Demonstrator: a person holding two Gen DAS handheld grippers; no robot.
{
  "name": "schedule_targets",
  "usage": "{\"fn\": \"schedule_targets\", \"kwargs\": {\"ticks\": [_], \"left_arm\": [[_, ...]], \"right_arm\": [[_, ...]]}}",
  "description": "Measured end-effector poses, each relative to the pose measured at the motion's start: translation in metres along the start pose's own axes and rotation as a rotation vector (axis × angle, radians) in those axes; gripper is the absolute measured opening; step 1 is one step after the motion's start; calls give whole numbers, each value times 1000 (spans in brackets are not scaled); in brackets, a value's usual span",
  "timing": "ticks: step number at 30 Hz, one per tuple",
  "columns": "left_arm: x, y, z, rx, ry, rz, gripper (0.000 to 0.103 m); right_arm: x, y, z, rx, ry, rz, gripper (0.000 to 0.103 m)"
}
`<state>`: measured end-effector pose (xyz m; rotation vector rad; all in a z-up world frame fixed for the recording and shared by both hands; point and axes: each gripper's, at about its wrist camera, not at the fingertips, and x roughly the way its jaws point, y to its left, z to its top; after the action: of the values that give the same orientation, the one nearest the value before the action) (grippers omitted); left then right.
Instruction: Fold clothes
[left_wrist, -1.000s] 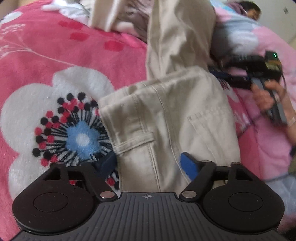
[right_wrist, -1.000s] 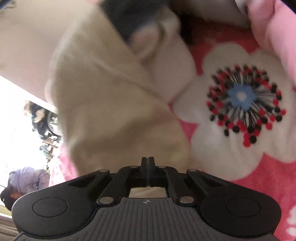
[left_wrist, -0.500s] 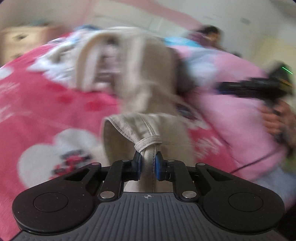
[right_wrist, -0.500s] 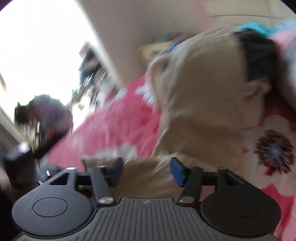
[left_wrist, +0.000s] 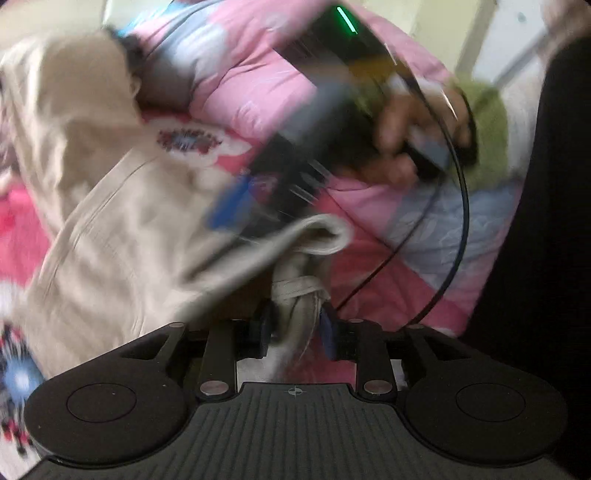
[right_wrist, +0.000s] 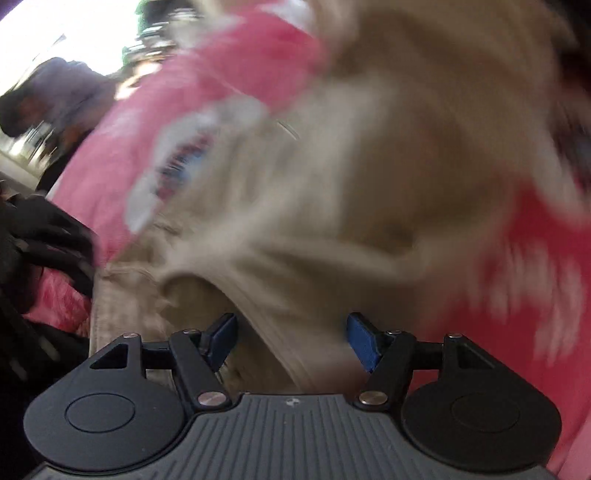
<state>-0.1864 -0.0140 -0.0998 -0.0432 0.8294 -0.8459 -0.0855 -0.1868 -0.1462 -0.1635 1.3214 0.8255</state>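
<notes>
Nearest, left gripper (left_wrist: 295, 334): jaws have just been opening, yet a bunched belt loop of the beige trousers (left_wrist: 122, 236) sits between the blue pads, apparently still pinched. Right gripper (right_wrist: 291, 341): jaws spread and widening, trouser fabric between them, pads not pressing. Trousers lie crumpled on the pink floral bedspread (left_wrist: 373, 284). Beyond, blurred, a hand (left_wrist: 413, 140) holds the other gripper, cable trailing.

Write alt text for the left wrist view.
The left claw pinches a bunched fold of beige trousers above a pink floral bedspread. Beyond it, blurred, a hand holds the other black claw.
</notes>
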Motion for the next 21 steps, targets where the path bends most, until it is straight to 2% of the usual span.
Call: {"fn": "schedule_targets", "kwargs": {"ticks": [1, 3, 5, 7, 8, 9, 11, 14, 17, 19, 21], "left_arm": [[-7, 10, -1, -53, -3, -6, 32], [-22, 31, -3, -167, -11, -16, 34], [-34, 50, -4, -278, -24, 2, 36], [-47, 70, -11, -395, -48, 45, 47], [-53, 78, -16, -443, -68, 81, 62], [-58, 86, -21, -486, -91, 121, 67], [-68, 101, -31, -575, -132, 180, 68], [-64, 125, -42, -666, -155, 253, 75], [-47, 150, -49, -715, -150, 327, 77], [-39, 171, -51, -764, -164, 333, 77], [-34, 184, -47, -760, -209, 310, 84]], "right_arm": [[-2, -8, -7, 54, 6, 0, 68], [-18, -21, -15, 158, -45, 59, 69], [-33, -38, -23, 294, -102, 137, 76], [-38, -57, -33, 430, -123, 194, 78], [-38, -65, -38, 489, -119, 207, 78], [-36, -72, -44, 543, -111, 221, 78], [-29, -83, -56, 649, -96, 249, 78], [-13, -90, -72, 767, -80, 310, 78], [0, -87, -82, 807, -50, 347, 78], [9, -85, -89, 841, -34, 409, 79], [17, -85, -100, 901, -18, 494, 79]]}}
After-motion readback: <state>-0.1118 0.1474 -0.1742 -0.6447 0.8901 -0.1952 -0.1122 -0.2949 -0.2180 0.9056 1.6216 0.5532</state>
